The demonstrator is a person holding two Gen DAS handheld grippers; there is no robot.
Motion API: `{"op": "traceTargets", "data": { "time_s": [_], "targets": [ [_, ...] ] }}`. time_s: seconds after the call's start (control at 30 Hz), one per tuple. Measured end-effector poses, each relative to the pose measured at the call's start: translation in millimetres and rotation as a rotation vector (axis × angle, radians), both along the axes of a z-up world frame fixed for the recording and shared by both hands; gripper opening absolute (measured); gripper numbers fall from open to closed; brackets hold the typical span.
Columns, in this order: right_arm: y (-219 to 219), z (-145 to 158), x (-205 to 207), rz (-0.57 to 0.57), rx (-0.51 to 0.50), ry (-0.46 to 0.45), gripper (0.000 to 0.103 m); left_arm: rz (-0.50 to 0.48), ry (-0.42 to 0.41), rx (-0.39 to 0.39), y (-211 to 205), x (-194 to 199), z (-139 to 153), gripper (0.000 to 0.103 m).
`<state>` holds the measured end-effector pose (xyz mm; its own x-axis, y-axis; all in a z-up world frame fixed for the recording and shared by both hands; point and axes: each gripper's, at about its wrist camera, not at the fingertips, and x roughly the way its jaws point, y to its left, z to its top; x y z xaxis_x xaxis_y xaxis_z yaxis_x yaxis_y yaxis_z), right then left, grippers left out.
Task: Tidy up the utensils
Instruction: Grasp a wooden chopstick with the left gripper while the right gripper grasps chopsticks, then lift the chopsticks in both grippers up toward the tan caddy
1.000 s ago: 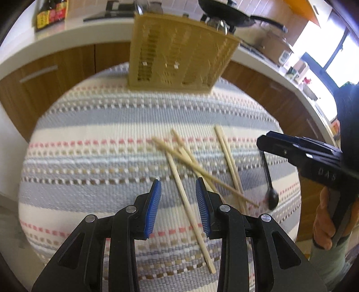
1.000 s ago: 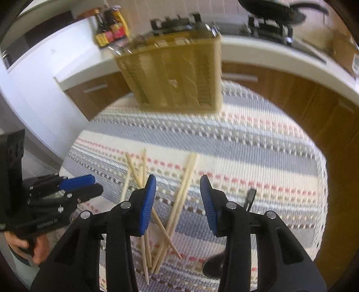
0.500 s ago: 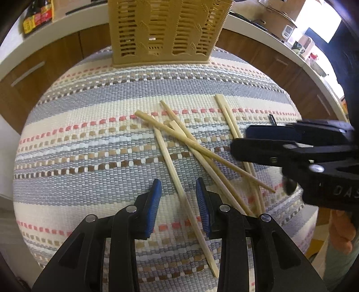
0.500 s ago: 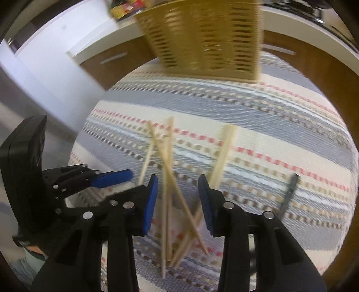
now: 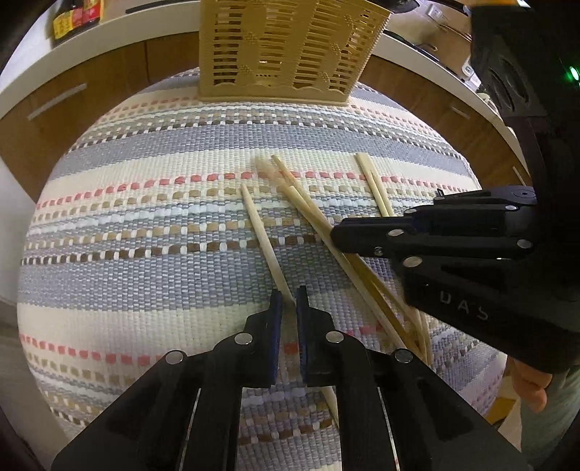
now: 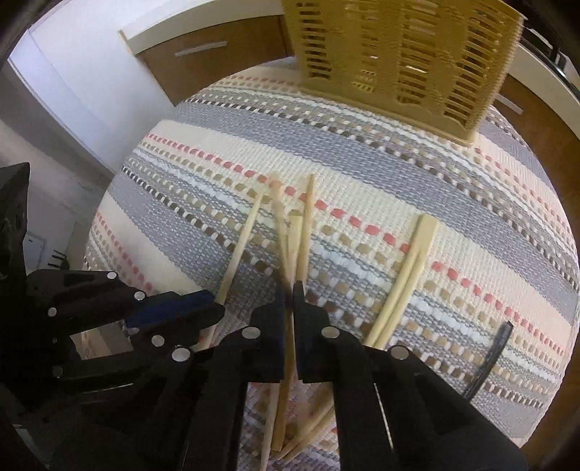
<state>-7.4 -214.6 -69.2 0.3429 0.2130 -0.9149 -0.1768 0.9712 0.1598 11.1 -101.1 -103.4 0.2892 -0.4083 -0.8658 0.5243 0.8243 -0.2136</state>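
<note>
My left gripper [image 5: 286, 302] has its jaws clamped on one chopstick [image 5: 261, 237] on the striped bench [image 5: 145, 253]. My right gripper [image 6: 289, 290] pinches another chopstick [image 6: 282, 232] from the pile

There are two black grippers, the left gripper [image 5: 286, 302] and the right gripper [image 6: 289, 290]. There is one tan plastic basket with slits [image 5: 290, 50]. There is one striped woven cloth [image 5: 145, 235]. There are about six or seven pale wooden chopsticks [image 6: 398, 286]; some lie crossed in a pile [image 6: 293, 239], so the count is hard to get right. There is one thin black utensil handle [image 6: 489, 358]. There are two dark bottles with yellow labels [image 5: 76, 18].
</note>
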Motion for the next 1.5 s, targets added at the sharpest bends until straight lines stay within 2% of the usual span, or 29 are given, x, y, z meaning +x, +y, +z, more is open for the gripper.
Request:
{"op": "traceTargets", "data": {
  "time_s": [0.07, 0.13, 0.2, 0.3, 0.4, 0.53, 0.63, 0.73, 0.83, 0.9, 0.93, 1.1, 1.23, 1.3, 1.43, 1.5],
  "targets": [
    [-9, 1, -3, -0.024, 0.025, -0.005, 0.002, 0.0, 0.004, -0.006, -1, 3, 0, 0.011],
    [-22, 6, -8, -0.052, 0.056, -0.021, 0.002, 0.0, 0.0, -0.003, -3, 6, 1, 0.025],
    [-34, 11, -14, -0.077, 0.071, -0.034, 0.002, -0.002, -0.013, 0.027, -6, 10, 1, 0.028],
    [-56, 21, -24, -0.128, 0.083, -0.058, 0.002, -0.025, -0.031, 0.084, -15, 15, 1, 0.025],
    [-78, 23, -30, -0.2, 0.05, -0.054, 0.002, -0.028, -0.07, 0.15, -23, 16, 1, 0.008],
    [-105, 11, -32, -0.279, 0.027, -0.015, 0.002, 0.019, -0.142, 0.167, -21, 21, 4, 0.002],
    [-112, 0, -30, -0.297, 0.045, 0.021, 0.002, 0.034, -0.094, 0.107, -11, 34, 5, 0.002],
    [-115, 0, -29, -0.293, 0.088, 0.018, 0.004, 0.042, -0.082, 0.107, -2, 45, 6, 0.002],
    [-112, 4, -27, -0.282, 0.063, 0.013, 0.019, 0.034, -0.055, 0.089, 5, 48, 5, 0.003],
    [-107, 7, -25, -0.277, 0.056, -0.001, 0.034, 0.024, -0.044, 0.086, 5, 52, 5, 0.004],
    [-105, 7, -23, -0.277, 0.054, -0.005, 0.035, 0.022, -0.041, 0.087, 6, 53, 5, 0.007],
    [-103, 4, -14, -0.282, 0.026, 0.026, 0.035, -0.021, -0.019, 0.098, 9, 53, 6, 0.011],
    [-99, -1, -4, -0.267, 0.009, 0.066, 0.029, -0.064, 0.012, 0.11, 4, 61, 10, 0.02],
    [-93, -4, -1, -0.253, -0.019, 0.085, 0.025, -0.081, 0.011, 0.153, 0, 65, 10, 0.02],
    [-74, -5, 3, -0.229, -0.139, 0.089, 0.02, -0.147, 0.007, 0.246, -13, 67, 8, 0.021],
    [-69, -5, 5, -0.215, -0.151, 0.1, 0.011, -0.178, -0.011, 0.292, -21, 66, 8, 0.021]
  ]
}}
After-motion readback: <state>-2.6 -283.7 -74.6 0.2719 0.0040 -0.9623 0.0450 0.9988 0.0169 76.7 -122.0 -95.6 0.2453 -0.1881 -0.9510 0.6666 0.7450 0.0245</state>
